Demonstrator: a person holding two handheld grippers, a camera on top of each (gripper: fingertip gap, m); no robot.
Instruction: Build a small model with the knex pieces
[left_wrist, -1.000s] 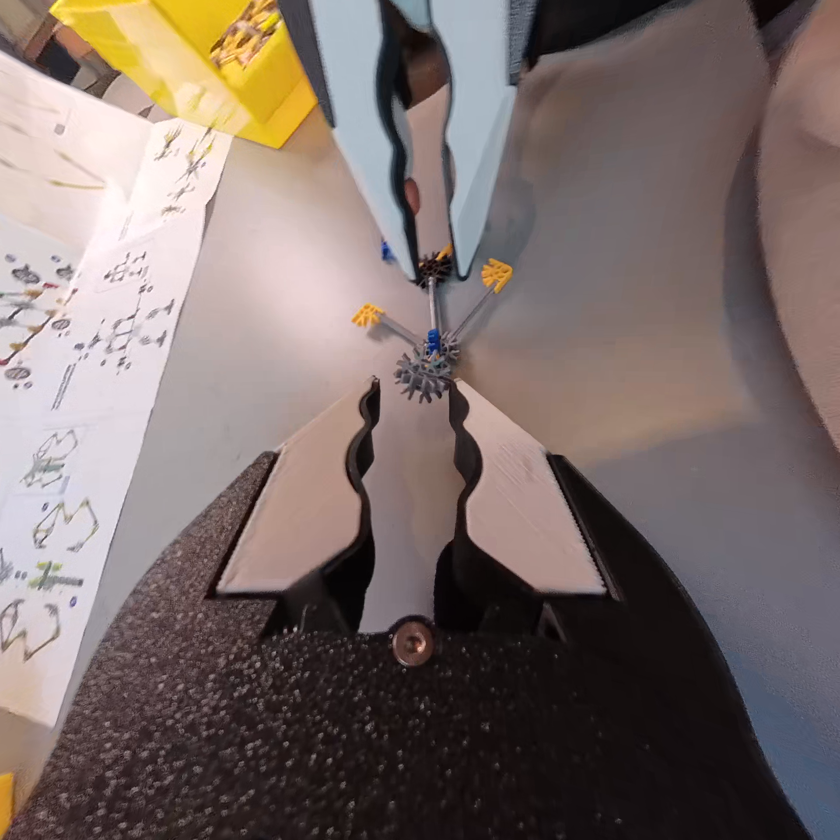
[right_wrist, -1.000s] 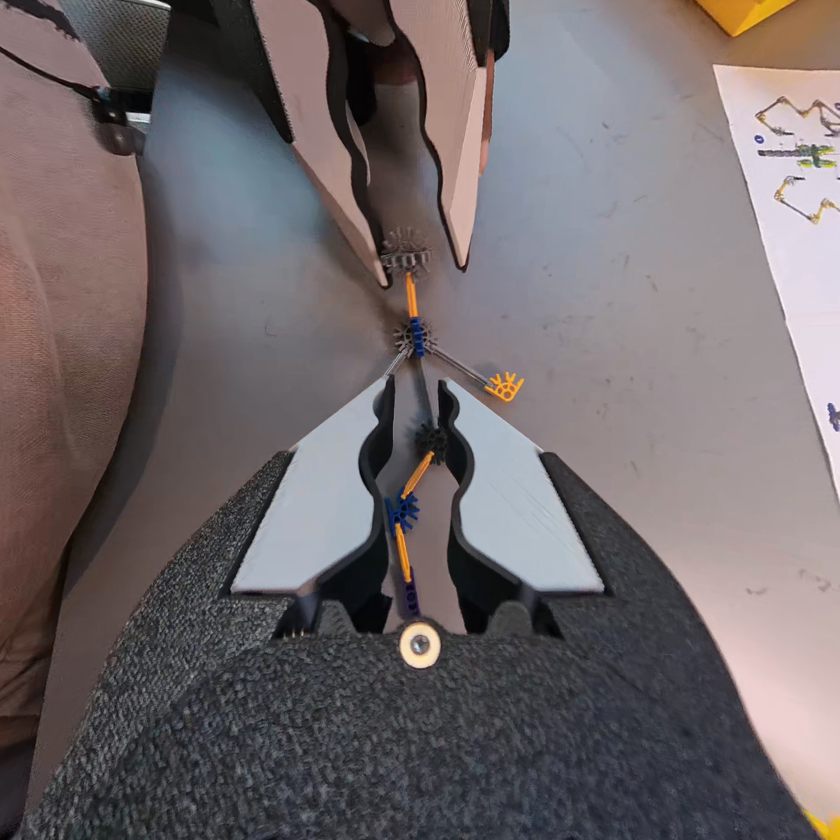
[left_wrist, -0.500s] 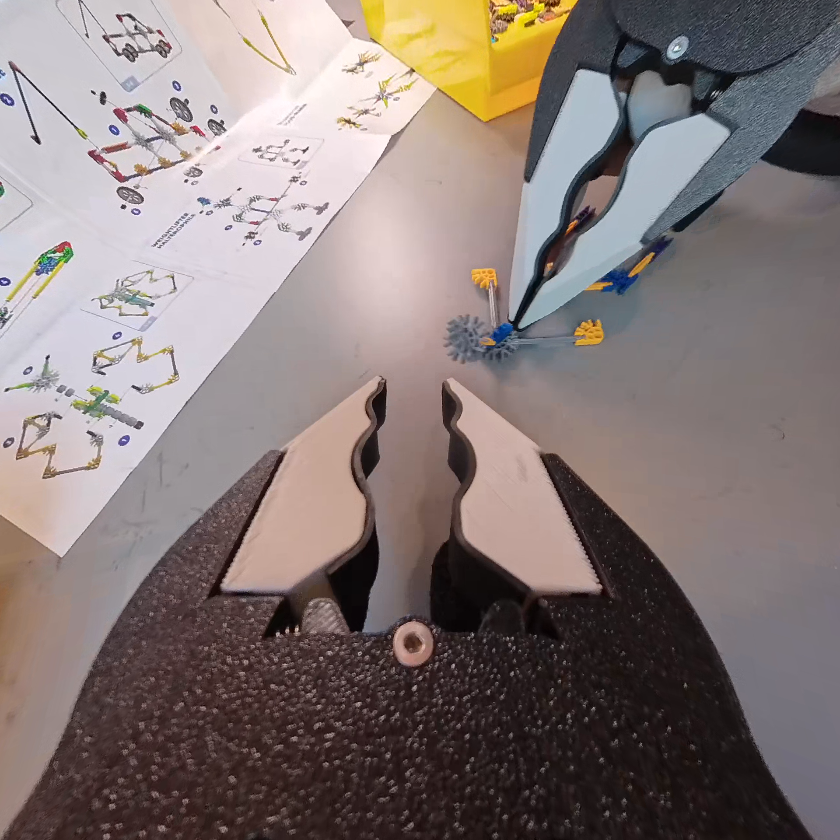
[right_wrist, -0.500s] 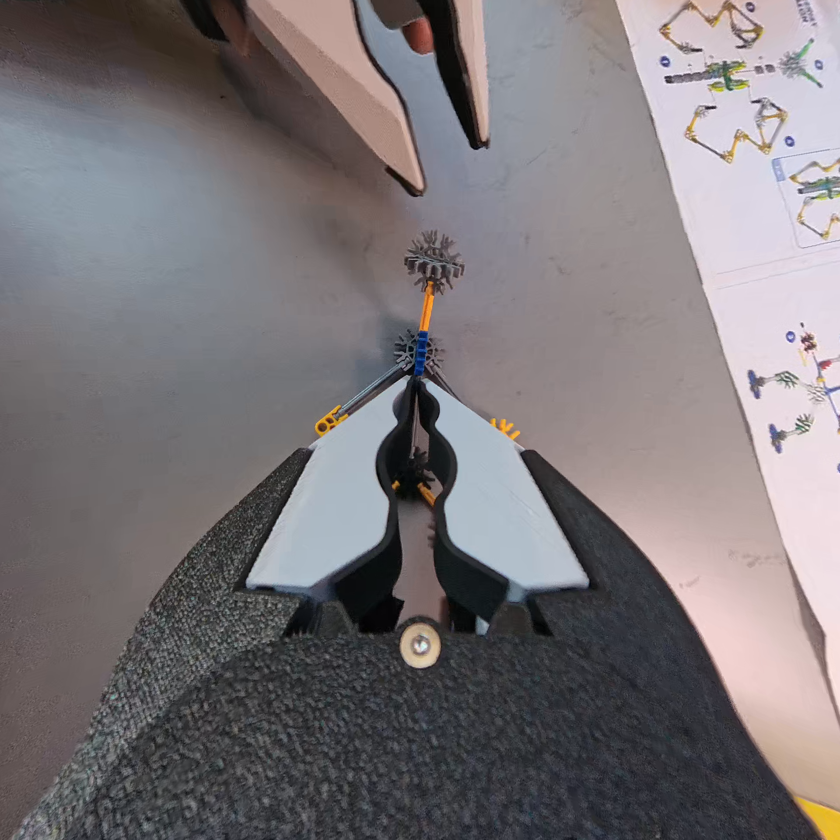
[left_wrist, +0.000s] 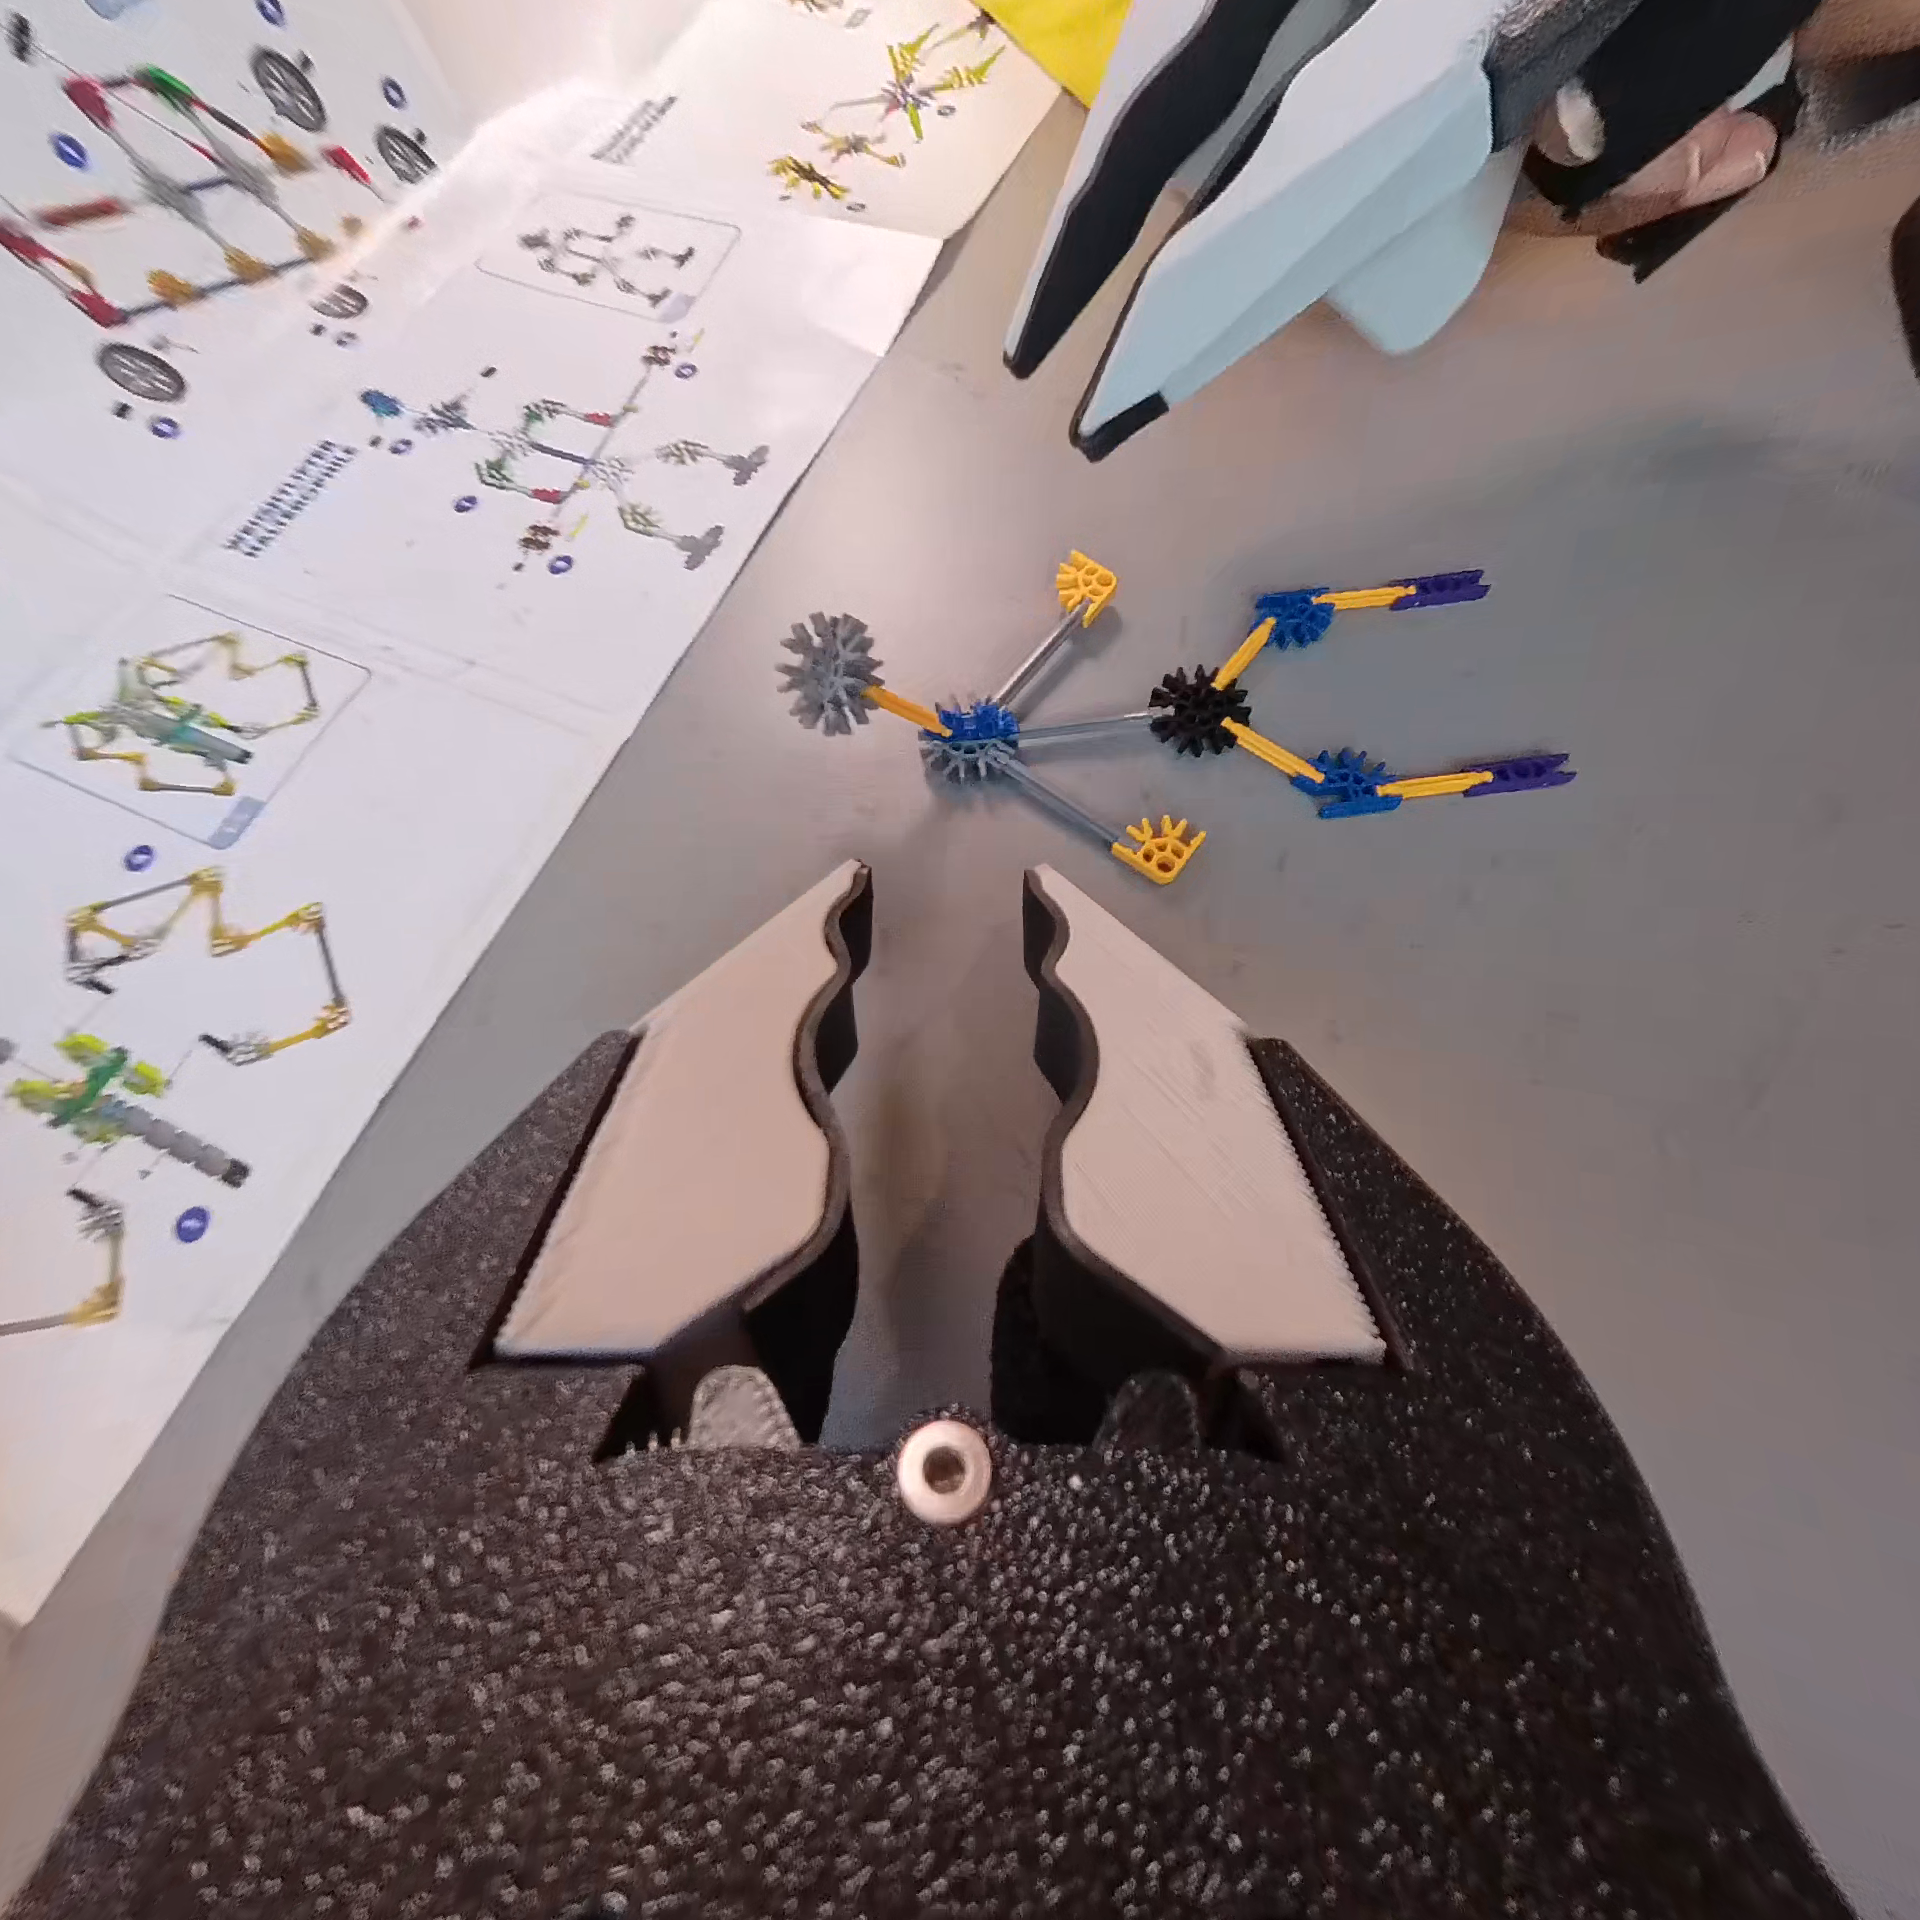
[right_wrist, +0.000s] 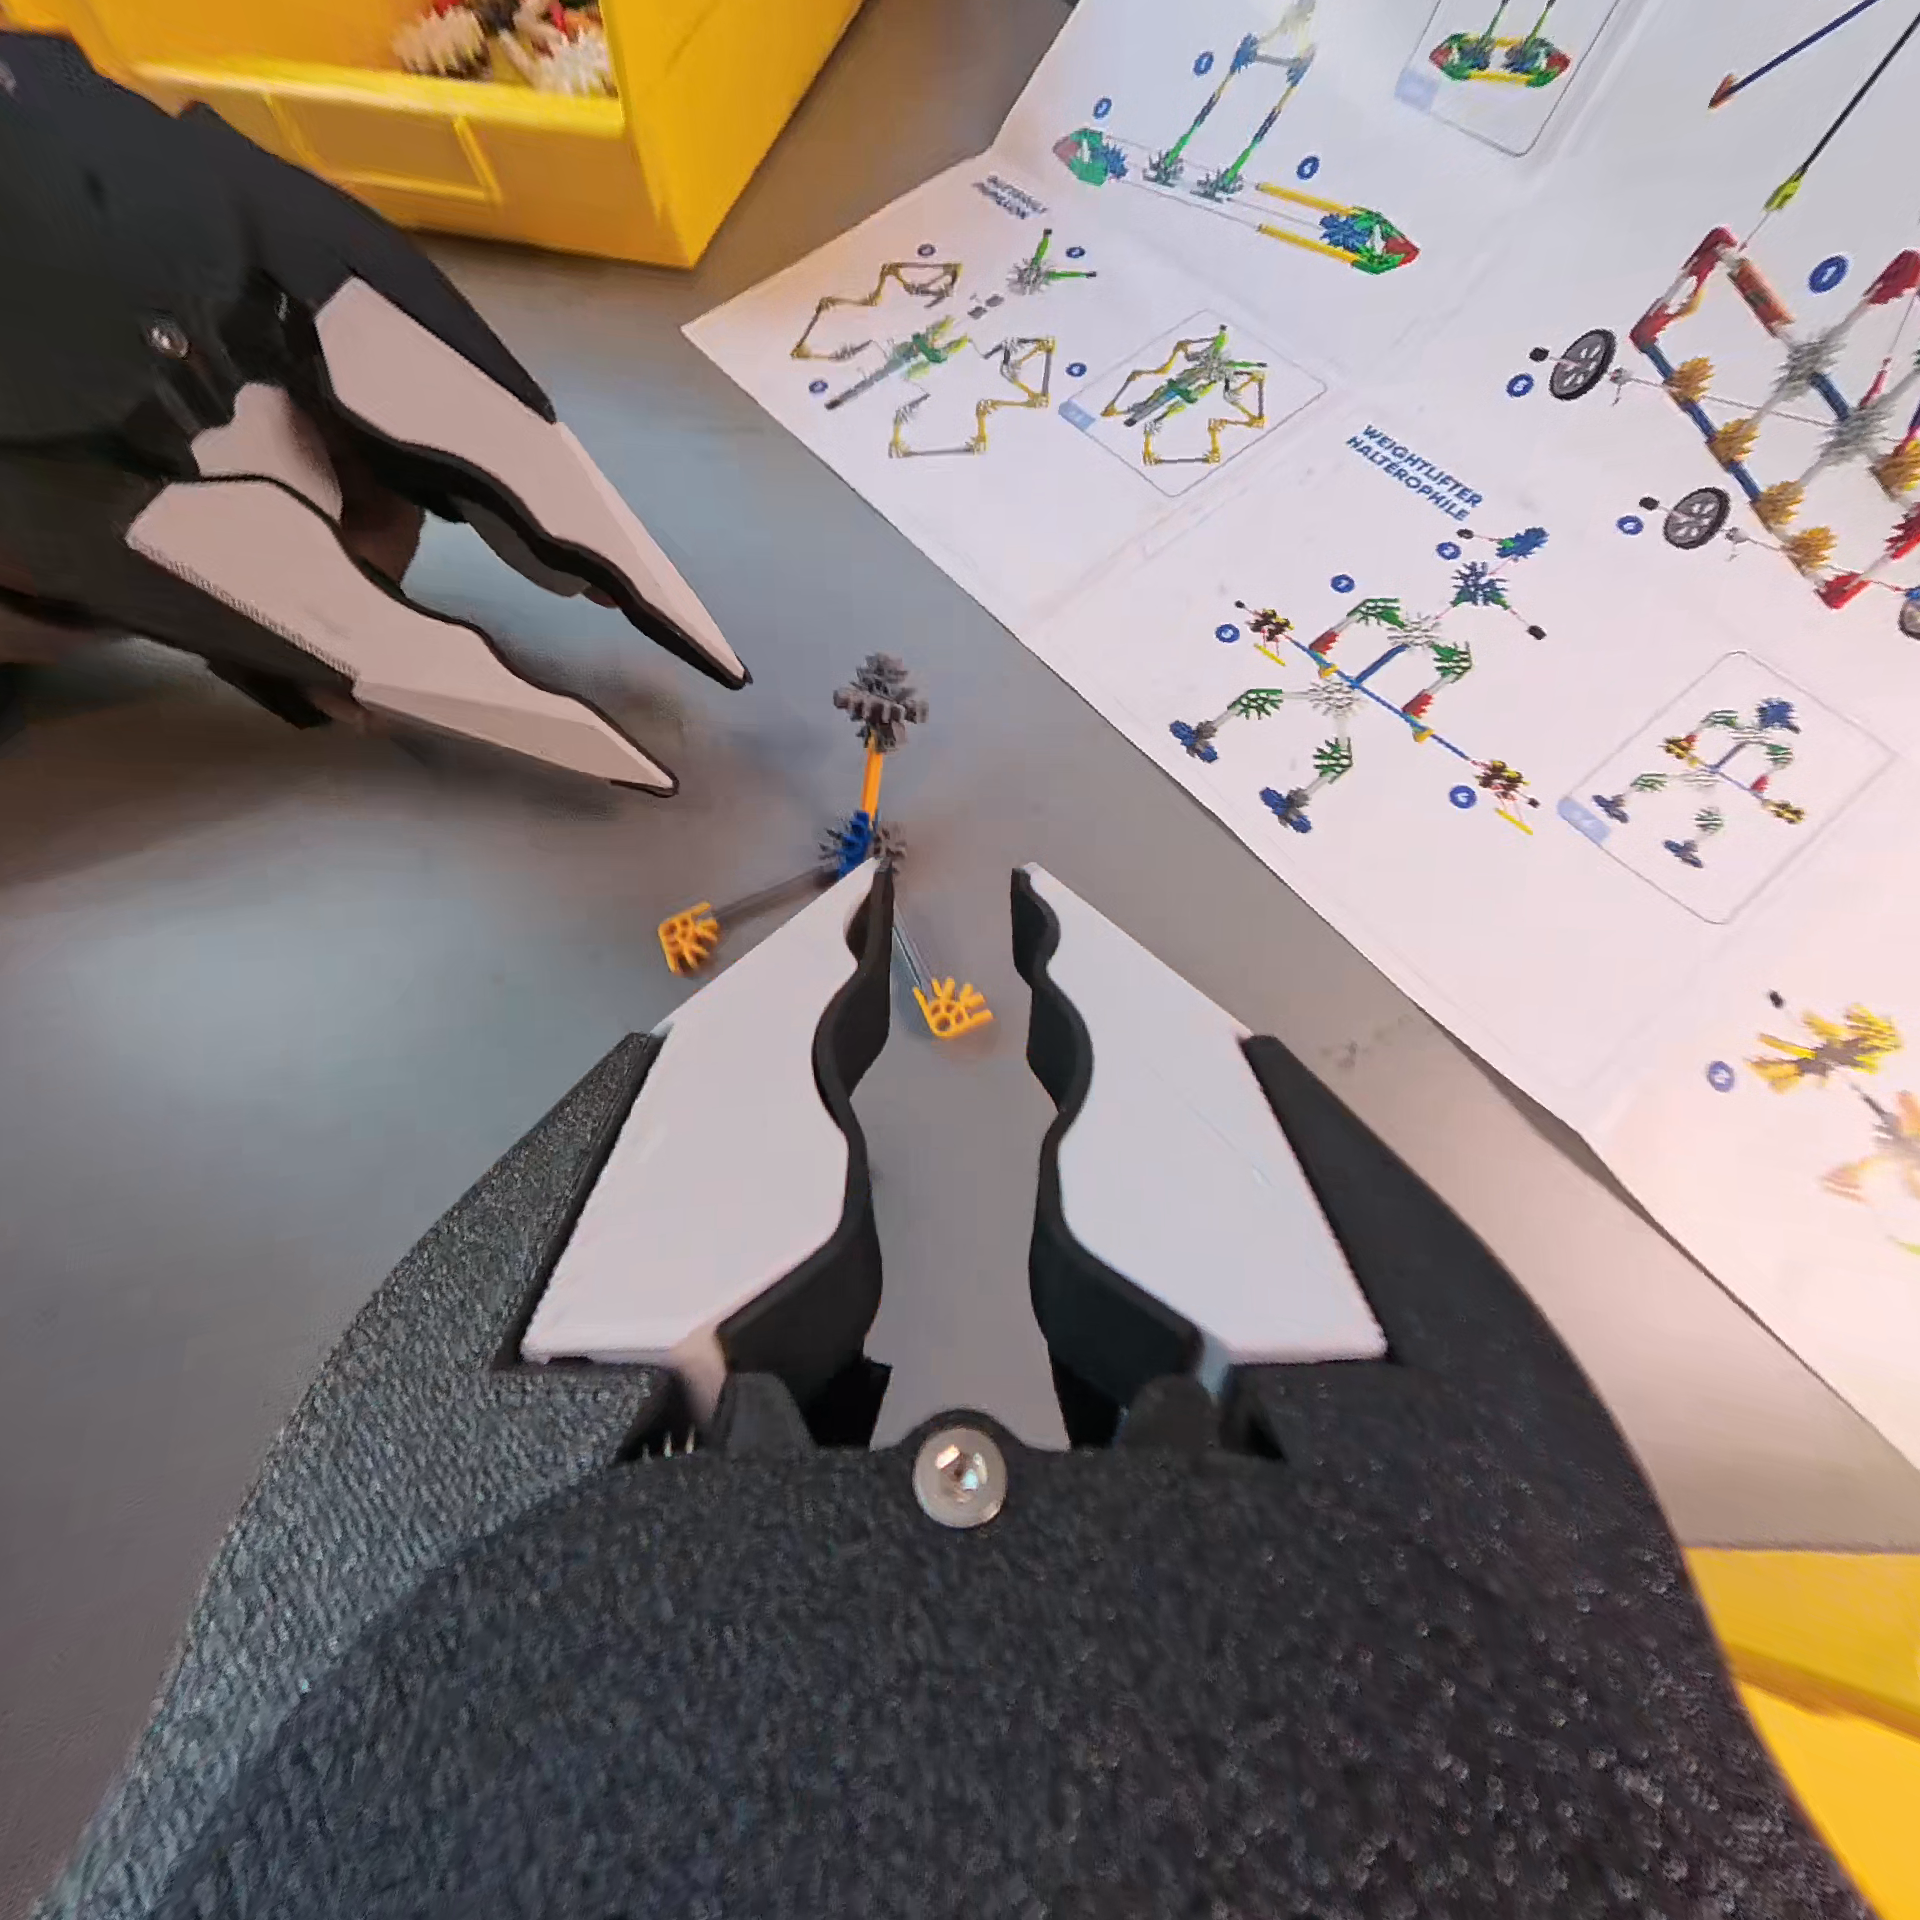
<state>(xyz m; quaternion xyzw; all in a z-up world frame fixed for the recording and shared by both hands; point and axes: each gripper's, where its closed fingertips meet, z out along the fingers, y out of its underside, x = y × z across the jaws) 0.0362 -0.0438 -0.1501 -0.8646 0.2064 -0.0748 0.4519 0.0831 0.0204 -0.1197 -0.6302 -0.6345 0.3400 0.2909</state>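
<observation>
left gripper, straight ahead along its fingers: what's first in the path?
Likely the rod-and-connector figure lying on the grey table: its blue-grey hub sits just beyond the open left gripper. Height above the table is unclear.

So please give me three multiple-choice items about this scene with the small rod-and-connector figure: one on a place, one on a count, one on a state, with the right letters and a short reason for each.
1. Where does the instruction sheet lie in the left wrist view, relative to the rod-and-connector figure?
A. To its left
B. To its right
C. Under it

2. How many purple end pieces does the figure have?
A. One
B. Two
C. Four

3. In what state is the left gripper?
A. Shut on the figure
B. Shut on nothing
C. Open, holding nothing

Answers:
1. A, the sheet covers the table's left side and the figure lies on bare grey surface.
2. B, one purple piece ends the upper branch and another the lower.
3. C, bare table shows between its fingers, with the figure beyond the tips.
</observation>
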